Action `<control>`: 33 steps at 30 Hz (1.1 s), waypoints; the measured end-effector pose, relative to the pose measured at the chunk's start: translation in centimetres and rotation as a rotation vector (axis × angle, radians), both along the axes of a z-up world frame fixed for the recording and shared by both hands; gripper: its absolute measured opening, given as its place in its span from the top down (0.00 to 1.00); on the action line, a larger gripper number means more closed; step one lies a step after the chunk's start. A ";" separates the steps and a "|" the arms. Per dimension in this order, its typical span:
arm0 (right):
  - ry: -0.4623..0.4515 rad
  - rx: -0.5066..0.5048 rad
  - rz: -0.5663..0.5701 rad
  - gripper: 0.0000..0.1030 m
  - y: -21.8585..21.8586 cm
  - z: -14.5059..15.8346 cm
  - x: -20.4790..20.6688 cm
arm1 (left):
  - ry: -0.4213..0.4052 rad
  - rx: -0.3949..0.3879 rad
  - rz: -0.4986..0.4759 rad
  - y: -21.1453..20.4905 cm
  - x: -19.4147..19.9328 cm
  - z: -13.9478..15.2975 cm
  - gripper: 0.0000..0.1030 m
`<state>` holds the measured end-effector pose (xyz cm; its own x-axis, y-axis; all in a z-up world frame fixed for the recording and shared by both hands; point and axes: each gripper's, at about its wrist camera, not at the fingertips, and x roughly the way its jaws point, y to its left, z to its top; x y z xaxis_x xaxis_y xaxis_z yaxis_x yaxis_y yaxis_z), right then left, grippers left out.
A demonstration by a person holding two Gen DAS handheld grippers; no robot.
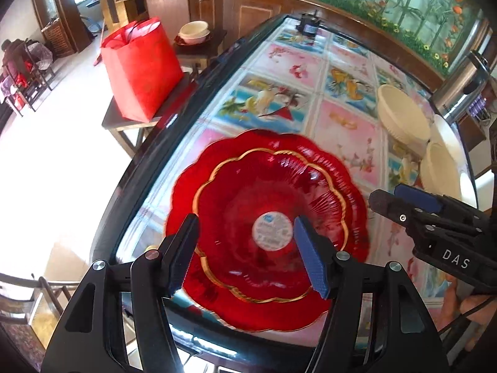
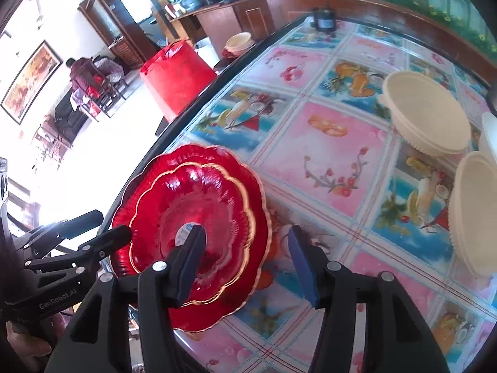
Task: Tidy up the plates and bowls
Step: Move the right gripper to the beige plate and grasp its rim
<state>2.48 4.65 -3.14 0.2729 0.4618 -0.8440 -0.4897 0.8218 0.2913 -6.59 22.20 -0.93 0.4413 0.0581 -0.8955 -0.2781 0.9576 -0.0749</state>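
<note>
Two red scalloped plates (image 1: 267,227) sit stacked, smaller on larger, at the near edge of the table (image 1: 310,71). Left gripper (image 1: 248,255) hangs over the stack, jaws apart, nothing between them. Right gripper (image 2: 245,264) beside it, jaws apart, empty. Cream bowls (image 2: 425,115) stand well apart.

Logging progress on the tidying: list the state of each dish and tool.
Smaller gold-rimmed red glass plate: stacked on larger one.
Larger scalloped red glass plate: flat on table, bottom of stack.
Cream ribbed plastic bowls: upright, unstacked.
Left tool: open, empty.
Right tool: open, empty.
</note>
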 end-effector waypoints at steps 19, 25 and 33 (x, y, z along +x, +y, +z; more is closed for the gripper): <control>0.004 -0.009 -0.328 0.42 -12.8 0.7 1.7 | -0.004 -0.056 -0.282 -12.0 6.5 0.3 0.38; 0.003 -0.020 -0.431 0.42 -17.2 0.8 1.5 | 0.012 -0.081 -0.365 -15.8 7.9 -0.3 0.38; 0.005 -0.025 -0.553 0.42 -22.3 0.6 1.3 | 0.058 -0.107 -0.433 -19.9 10.4 -1.9 0.38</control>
<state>3.75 -17.61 -2.54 0.4650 0.2303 -0.8548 0.0184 0.9628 0.2694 3.77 2.26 -2.82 0.3534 -0.2151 -0.9104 0.1399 0.9744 -0.1759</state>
